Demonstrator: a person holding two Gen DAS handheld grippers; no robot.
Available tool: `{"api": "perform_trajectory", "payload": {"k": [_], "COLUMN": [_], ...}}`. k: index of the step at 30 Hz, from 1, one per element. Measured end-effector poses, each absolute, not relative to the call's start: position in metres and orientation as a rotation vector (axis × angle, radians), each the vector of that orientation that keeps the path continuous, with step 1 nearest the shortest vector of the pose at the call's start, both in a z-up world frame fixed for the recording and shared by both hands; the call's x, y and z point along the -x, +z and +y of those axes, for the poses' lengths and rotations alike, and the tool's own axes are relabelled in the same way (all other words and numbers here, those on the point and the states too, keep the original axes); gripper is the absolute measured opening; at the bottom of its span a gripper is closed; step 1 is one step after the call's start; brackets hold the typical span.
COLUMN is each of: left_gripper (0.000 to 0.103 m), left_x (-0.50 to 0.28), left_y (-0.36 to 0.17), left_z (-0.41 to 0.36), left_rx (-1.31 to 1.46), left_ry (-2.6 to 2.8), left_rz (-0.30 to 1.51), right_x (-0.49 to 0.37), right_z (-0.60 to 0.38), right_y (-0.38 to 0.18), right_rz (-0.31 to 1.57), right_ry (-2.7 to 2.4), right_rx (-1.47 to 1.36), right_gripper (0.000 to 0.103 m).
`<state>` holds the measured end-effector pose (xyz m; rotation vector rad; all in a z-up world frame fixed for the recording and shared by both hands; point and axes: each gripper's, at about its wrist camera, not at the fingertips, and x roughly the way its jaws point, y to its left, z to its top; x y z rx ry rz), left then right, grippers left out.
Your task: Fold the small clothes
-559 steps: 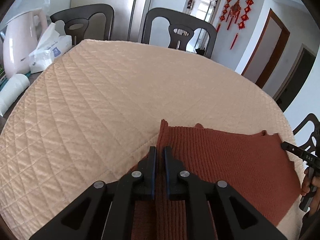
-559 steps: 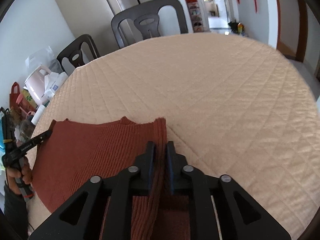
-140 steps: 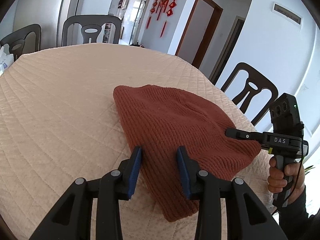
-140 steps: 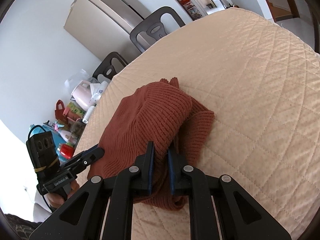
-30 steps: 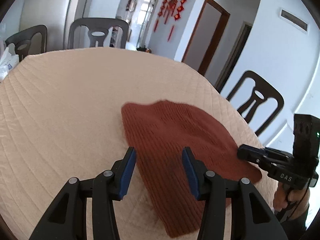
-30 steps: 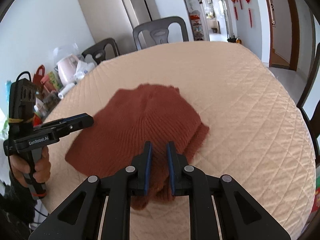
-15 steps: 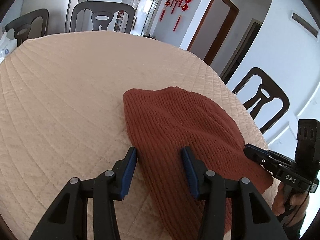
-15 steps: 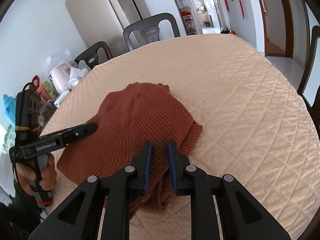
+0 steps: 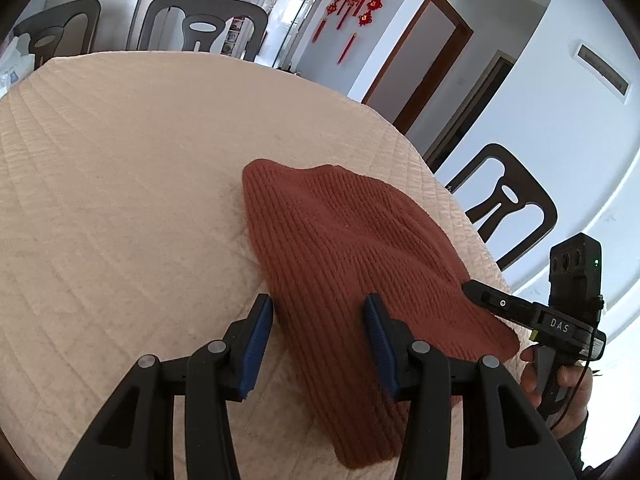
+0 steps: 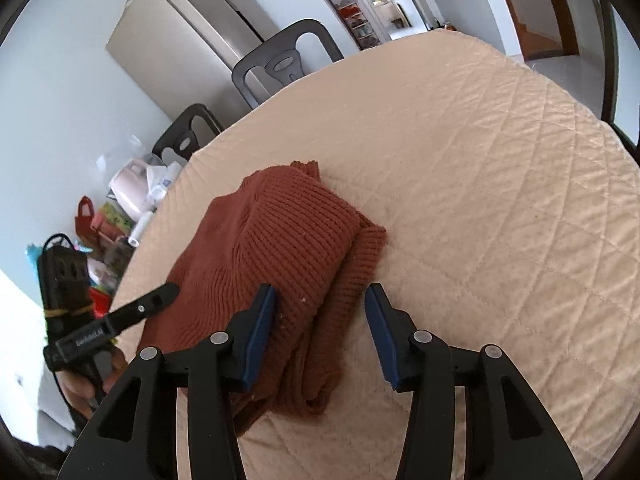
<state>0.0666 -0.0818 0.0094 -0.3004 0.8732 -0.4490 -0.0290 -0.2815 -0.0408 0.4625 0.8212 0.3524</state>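
Observation:
A rust-red ribbed knit garment (image 9: 352,248) lies folded over on the quilted beige table cover (image 9: 120,184). My left gripper (image 9: 318,334) is open over the garment's near edge, its blue pads apart and pressing on nothing. In the right wrist view the same garment (image 10: 280,248) shows as a thick bundle with a loose fold at its near end. My right gripper (image 10: 320,328) hovers over that near end; its jaws are opening, with knit between the pads but not squeezed. Each view shows the other hand-held gripper at the garment's far side.
Dark chairs (image 9: 508,216) stand round the table. A pink kettle (image 10: 130,188), tissues and clutter sit beyond the table's left side in the right wrist view. A steel fridge (image 10: 188,40) stands behind. The table cover (image 10: 500,184) lies bare to the right of the garment.
My right gripper, shut on the garment's near fold a second ago, has spread its jaws and let the fold drop onto the table. My left gripper stayed open, hardly moving.

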Motion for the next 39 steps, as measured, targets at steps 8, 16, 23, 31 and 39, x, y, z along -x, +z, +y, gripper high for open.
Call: {"api": "perform_trajectory", "payload": {"k": [8,16,23,31,39], "left_gripper": [0.053,0.056,0.051,0.033,0.033], "left_x": [-0.067,-0.069,-0.069,-0.061,-0.057], "left_y": [0.004,0.007,0.012,0.029,0.035], "left_z": [-0.088,-0.099,-0.105,-0.106,-0.096], "left_rx": [0.295,0.231,0.191,0.144,0.158], "left_ry": [-0.444,-0.409,-0.383,-0.391,-0.422], "left_rz": [0.880,0.882,0.871,0.811,0.787], "right_x": [0.024,0.018,0.020,0.033,0.034], "right_z": [-0.281,-0.279,-0.273,-0.263,-0.255], "right_y": [-0.042,-0.045,-0.040,-0.020,-0.017], "right_rz": [0.829,0.843,0.830,0.777,0.768], "right_ry": [0.385,0.417,0.413,0.418,0.434], "right_rx": [-0.501,-0.514,-0.487,-0.437,-0.427], "right_gripper": [0.047,0.038,0.025,0.020,0.019]}}
